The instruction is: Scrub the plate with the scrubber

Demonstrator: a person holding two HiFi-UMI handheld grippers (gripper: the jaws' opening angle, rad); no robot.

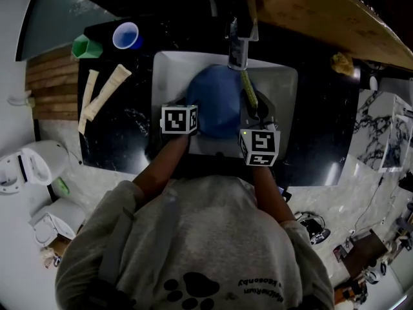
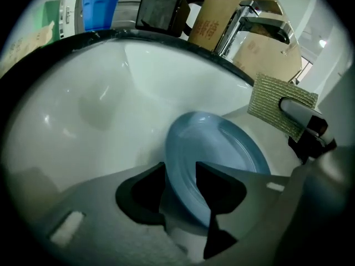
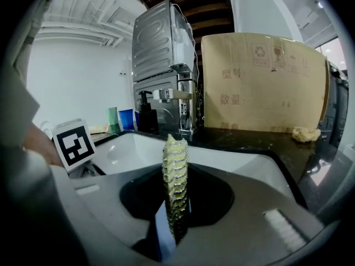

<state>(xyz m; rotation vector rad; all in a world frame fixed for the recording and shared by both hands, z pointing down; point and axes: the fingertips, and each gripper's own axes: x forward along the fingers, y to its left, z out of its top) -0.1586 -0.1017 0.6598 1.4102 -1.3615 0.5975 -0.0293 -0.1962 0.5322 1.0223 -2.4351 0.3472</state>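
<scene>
A blue plate [image 1: 216, 99] [image 2: 222, 143] lies tilted in the white sink [image 1: 284, 82] [image 2: 83, 93]. My left gripper [image 1: 187, 124] [image 2: 180, 173] is at the plate's near left edge. Its jaws stand wide with the rim between them, and the pads do not clearly press on it. My right gripper [image 1: 255, 112] [image 3: 175, 204] is shut on a yellow-green scrubber [image 1: 249, 89] [image 3: 176, 176] [image 2: 280, 110], held on edge just above the plate's right side. The faucet [image 1: 237, 44] [image 2: 249, 15] hangs over the sink's far rim.
On the black counter left of the sink stand a blue cup [image 1: 126, 35] and a green cup [image 1: 86, 46], with two beige tubes [image 1: 103, 92] lying beside them. A yellow sponge [image 1: 342, 62] lies at the far right. A cardboard box [image 3: 260, 82] stands behind the sink.
</scene>
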